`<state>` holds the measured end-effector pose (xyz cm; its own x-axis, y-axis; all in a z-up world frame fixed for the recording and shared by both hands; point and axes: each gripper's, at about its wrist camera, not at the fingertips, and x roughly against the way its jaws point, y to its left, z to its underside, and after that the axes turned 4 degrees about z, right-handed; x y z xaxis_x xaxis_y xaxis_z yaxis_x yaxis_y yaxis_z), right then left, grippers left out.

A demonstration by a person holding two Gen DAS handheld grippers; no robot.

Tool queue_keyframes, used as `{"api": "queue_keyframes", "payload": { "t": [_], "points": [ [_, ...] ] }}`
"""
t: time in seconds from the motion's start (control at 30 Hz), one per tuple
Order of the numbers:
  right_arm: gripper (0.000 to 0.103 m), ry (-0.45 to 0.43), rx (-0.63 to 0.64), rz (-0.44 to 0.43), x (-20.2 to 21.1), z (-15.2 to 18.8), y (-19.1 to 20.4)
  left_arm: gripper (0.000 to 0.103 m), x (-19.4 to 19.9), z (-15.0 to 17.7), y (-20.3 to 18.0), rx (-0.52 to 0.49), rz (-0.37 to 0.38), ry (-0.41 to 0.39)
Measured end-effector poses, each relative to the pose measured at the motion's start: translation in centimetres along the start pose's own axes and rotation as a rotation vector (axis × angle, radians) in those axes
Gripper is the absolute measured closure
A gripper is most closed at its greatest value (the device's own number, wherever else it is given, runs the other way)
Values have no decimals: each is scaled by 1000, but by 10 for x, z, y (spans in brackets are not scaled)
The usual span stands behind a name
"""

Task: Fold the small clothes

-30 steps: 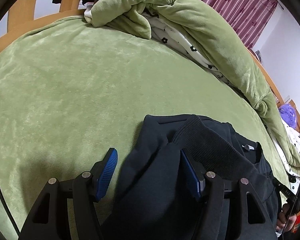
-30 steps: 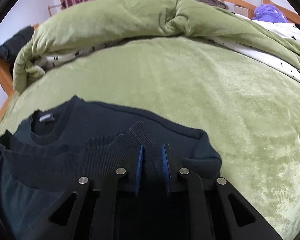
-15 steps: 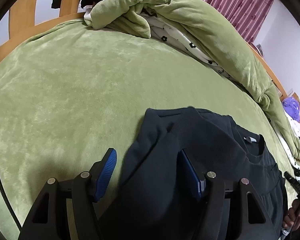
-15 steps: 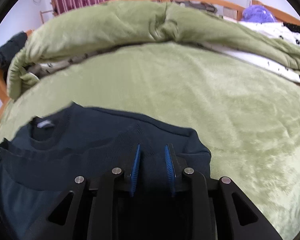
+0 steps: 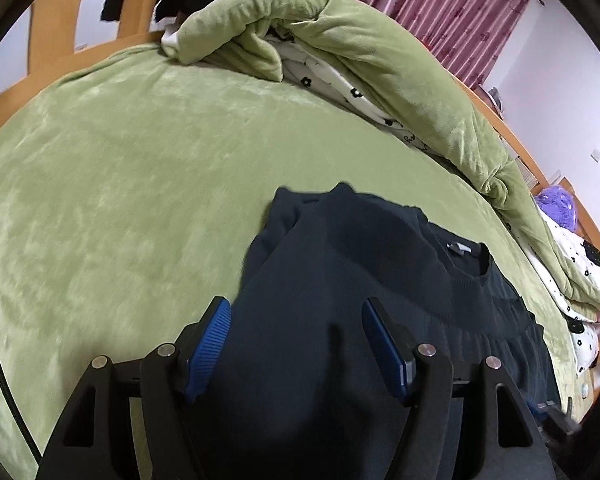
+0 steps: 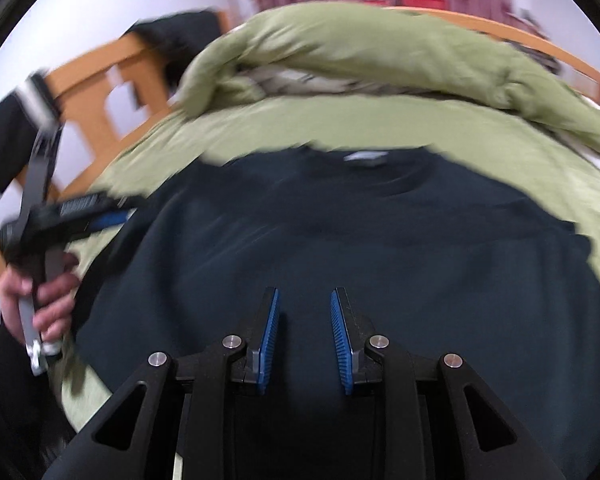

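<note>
A dark navy sweater [image 5: 364, 280] lies on the green bed cover, folded over, its neck label toward the far side; it also fills the right wrist view [image 6: 360, 240]. My left gripper [image 5: 296, 312] is wide open over the sweater's left edge, holding nothing. My right gripper [image 6: 304, 300] is open, its blue pads apart above the sweater's near part, with no cloth between them. The left gripper and the hand holding it also show at the left of the right wrist view [image 6: 80, 212].
The green bed cover [image 5: 120, 160] spreads to the left and far side. A rolled green duvet [image 5: 360, 40] with a flower-print lining lies along the far edge. A wooden bed frame [image 6: 100, 92] stands at the left. A purple plush toy [image 5: 558, 208] is at the far right.
My right gripper opened, let go of the ribbed hem and swung left and back. The hem now lies flat on the sweater. The left gripper stayed open and drew back slightly.
</note>
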<state>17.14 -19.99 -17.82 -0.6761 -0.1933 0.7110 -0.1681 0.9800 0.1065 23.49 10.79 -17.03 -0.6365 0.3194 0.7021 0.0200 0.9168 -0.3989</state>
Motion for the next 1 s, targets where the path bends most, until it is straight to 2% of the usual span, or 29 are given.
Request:
{"api": "queue_keyframes", "payload": {
  "t": [0.03, 0.1, 0.17, 0.23, 0.33, 0.4, 0.57, 0.73, 1.0],
  "points": [
    [75, 9, 28, -4, -6, 3, 9, 37, 2, 3, 3, 5, 2, 7],
    [76, 16, 80, 61, -20, 12, 21, 37, 6, 7, 7, 8, 3, 10],
    [79, 4, 65, 146, -30, 15, 16, 37, 11, 11, 10, 2, 1, 9],
    [103, 9, -11, 215, -35, 11, 0, 37, 16, 15, 12, -4, -3, 5],
    [103, 38, -117, 214, -42, 2, -23, 37, 21, 21, 19, 7, 4, 7],
    [103, 29, -122, 245, -44, -2, -25, 37, 24, 24, 23, 17, 11, 13],
    [103, 37, -169, 241, -35, 4, -25, 37, 36, 37, 27, 25, 34, 11],
    [100, 37, -150, 239, -21, 15, -17, 37, 45, 55, 30, 33, 45, 20],
    [97, 28, -150, 228, 4, 36, -8, 36, 57, 80, 29, 20, 13, 22]
  ]
}}
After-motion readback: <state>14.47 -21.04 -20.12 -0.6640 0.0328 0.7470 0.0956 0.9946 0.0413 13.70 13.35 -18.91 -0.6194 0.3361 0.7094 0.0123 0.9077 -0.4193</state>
